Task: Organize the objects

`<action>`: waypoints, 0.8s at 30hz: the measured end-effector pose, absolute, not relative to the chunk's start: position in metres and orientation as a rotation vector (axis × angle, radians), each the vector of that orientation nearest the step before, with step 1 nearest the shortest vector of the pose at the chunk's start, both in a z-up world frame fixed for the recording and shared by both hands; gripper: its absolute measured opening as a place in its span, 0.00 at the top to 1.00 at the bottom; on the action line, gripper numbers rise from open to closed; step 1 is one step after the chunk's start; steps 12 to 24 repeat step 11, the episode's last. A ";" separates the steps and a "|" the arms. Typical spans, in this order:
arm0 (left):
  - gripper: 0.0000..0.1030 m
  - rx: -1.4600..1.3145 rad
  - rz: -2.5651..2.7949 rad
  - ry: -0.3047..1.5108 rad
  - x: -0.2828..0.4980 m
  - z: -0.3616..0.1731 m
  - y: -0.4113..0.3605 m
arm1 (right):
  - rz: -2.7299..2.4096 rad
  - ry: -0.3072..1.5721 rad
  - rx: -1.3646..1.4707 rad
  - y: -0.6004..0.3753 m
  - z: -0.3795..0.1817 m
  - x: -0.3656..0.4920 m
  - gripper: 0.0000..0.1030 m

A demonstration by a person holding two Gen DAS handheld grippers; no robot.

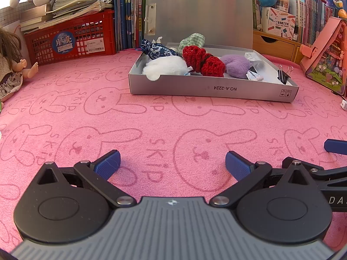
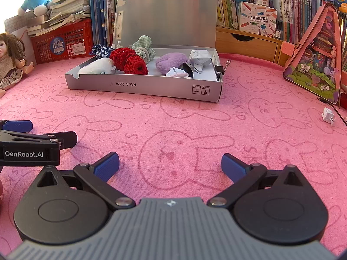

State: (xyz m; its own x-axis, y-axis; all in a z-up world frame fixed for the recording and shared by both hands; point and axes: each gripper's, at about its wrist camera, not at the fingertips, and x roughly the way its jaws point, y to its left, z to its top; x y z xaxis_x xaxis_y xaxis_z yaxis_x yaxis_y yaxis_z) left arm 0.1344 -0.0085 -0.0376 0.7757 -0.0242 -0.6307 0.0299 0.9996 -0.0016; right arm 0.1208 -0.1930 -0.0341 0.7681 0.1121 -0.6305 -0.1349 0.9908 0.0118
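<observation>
Box [image 2: 143,87] on cloth [image 2: 195,130], before books [image 2: 104,10].

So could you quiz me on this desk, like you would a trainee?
1. True or false: the grey box has its lid shut.
2. What lies loose on the pink mat, right of the box?
3. The right tongs are: A open, B shut on a toy.

Key: 1 false, the lid stands up. 2 a small folded white paper. 3 A; the left tongs are open too.
</observation>
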 end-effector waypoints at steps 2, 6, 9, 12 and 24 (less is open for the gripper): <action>0.00 0.009 -0.029 0.682 0.134 -0.038 -0.009 | 0.134 0.682 -0.035 -0.193 -0.034 0.121 0.00; 0.00 0.010 -0.025 0.682 0.135 -0.038 -0.008 | 0.134 0.682 -0.035 -0.193 -0.034 0.121 0.00; 0.00 0.002 -0.022 0.680 0.134 -0.037 -0.007 | 0.134 0.682 -0.035 -0.193 -0.034 0.121 0.00; 0.00 0.004 -0.021 0.681 0.134 -0.037 -0.007 | 0.134 0.682 -0.035 -0.193 -0.034 0.121 0.00; 0.00 0.004 -0.021 0.681 0.134 -0.037 -0.007 | 0.134 0.682 -0.035 -0.193 -0.034 0.121 0.00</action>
